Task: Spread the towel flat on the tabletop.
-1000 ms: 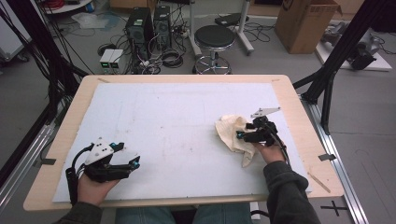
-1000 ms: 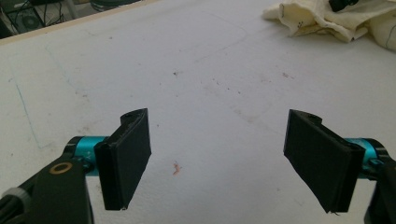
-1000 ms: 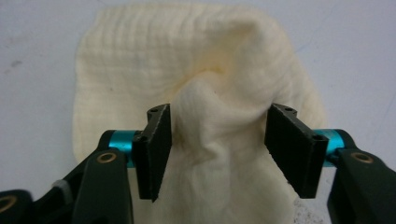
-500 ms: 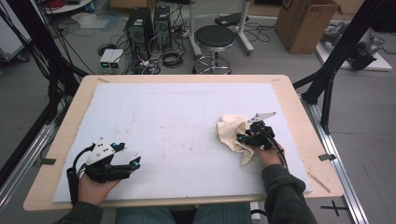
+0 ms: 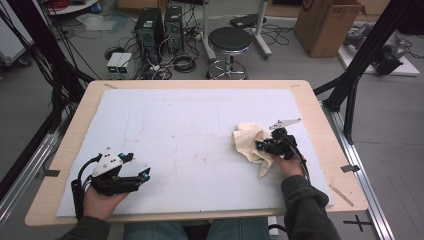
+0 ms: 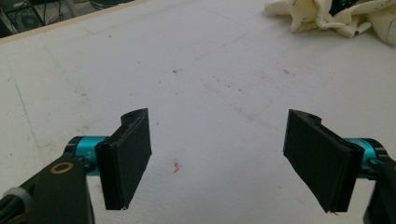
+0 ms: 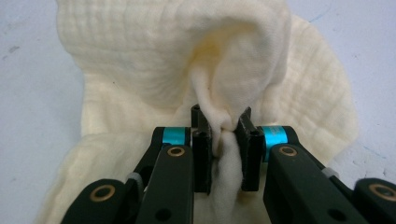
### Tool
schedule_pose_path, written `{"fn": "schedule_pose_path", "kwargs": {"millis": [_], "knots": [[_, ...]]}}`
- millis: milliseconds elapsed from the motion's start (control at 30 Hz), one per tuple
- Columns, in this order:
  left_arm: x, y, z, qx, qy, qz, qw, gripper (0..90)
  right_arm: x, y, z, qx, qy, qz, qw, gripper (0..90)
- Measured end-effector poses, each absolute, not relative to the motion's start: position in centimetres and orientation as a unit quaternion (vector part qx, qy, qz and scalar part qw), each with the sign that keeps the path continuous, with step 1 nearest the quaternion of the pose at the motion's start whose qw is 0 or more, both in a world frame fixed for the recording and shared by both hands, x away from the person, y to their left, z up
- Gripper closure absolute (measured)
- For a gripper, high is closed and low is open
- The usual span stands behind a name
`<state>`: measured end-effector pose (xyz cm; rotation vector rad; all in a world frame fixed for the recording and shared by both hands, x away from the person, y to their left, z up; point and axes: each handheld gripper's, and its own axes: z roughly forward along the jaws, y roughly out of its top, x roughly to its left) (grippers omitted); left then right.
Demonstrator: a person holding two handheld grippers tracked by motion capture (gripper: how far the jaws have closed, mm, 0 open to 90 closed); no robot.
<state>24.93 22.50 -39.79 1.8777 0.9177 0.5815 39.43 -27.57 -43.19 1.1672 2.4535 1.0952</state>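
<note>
High view: the cream cloth [image 5: 250, 142] lies crumpled at the table's [image 5: 200, 100] right side, a fold pinched between the just-closing jaws of the right gripper [image 5: 262, 146], while the left gripper [image 5: 142, 175], jaws wide apart, rests well away at the near left.

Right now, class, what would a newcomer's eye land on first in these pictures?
First, the crumpled cream muslin cloth on the right of the white table top. The right hand-held gripper has just been closing and now pinches a fold of it between its black jaws. At the near left, the left hand-held gripper rests with jaws wide apart and nothing between them.
</note>
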Motion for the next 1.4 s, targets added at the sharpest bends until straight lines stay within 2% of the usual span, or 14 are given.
{"fn": "schedule_pose_path", "kwargs": {"millis": [267,600,1000,1400], "knots": [[24.9,22.5,-39.8,0.766,0.374,0.238,0.466,23.7,39.0,-27.7,-42.4,0.390,0.829,0.387,0.109,80.1],[24.9,22.5,-39.8,0.767,0.371,0.239,0.465,23.7,38.1,-26.5,-39.4,0.366,0.833,0.398,0.114,80.3],[24.9,22.5,-39.8,0.766,0.372,0.239,0.467,23.7,37.4,-23.5,-36.1,0.330,0.843,0.411,0.112,80.4],[24.9,22.5,-39.7,0.766,0.370,0.241,0.467,23.6,37.6,-18.4,-33.4,0.298,0.845,0.434,0.090,80.4]]}}
